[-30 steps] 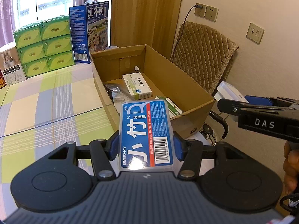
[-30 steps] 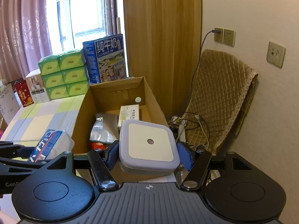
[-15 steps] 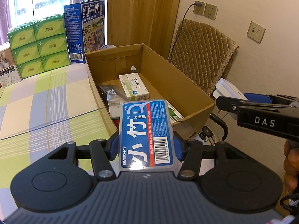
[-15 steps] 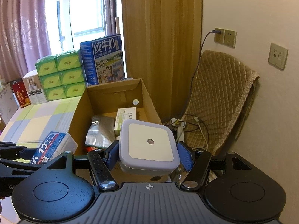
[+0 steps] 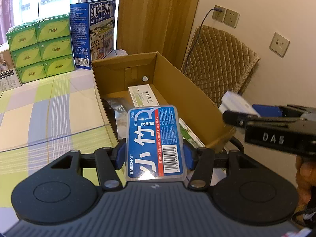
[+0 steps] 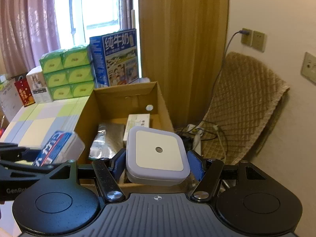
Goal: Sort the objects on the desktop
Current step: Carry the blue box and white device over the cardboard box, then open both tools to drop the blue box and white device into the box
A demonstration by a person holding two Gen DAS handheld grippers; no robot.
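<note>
My left gripper (image 5: 155, 156) is shut on a blue floss pick box (image 5: 154, 140), held above the near end of an open cardboard box (image 5: 177, 81). My right gripper (image 6: 158, 164) is shut on a white square night light (image 6: 158, 154), also over the cardboard box's (image 6: 164, 98) near end. Inside the cardboard box lie a white and green medicine carton (image 5: 143, 95) and a silver foil pouch (image 6: 107, 140). The right gripper (image 5: 239, 116) shows at the right of the left wrist view. At the lower left of the right wrist view, the floss pick box (image 6: 59, 148) appears.
Stacked green tissue packs (image 5: 41, 47) and a blue milk carton case (image 5: 92, 33) stand at the back of the checked tablecloth (image 5: 45, 102). A quilted chair (image 6: 244, 102) and cables (image 6: 199, 132) sit right of the box, by a wall with sockets (image 5: 225, 14).
Both grippers have moved forward toward the cardboard box, each still holding its item. The box interior now looms larger in both views.
</note>
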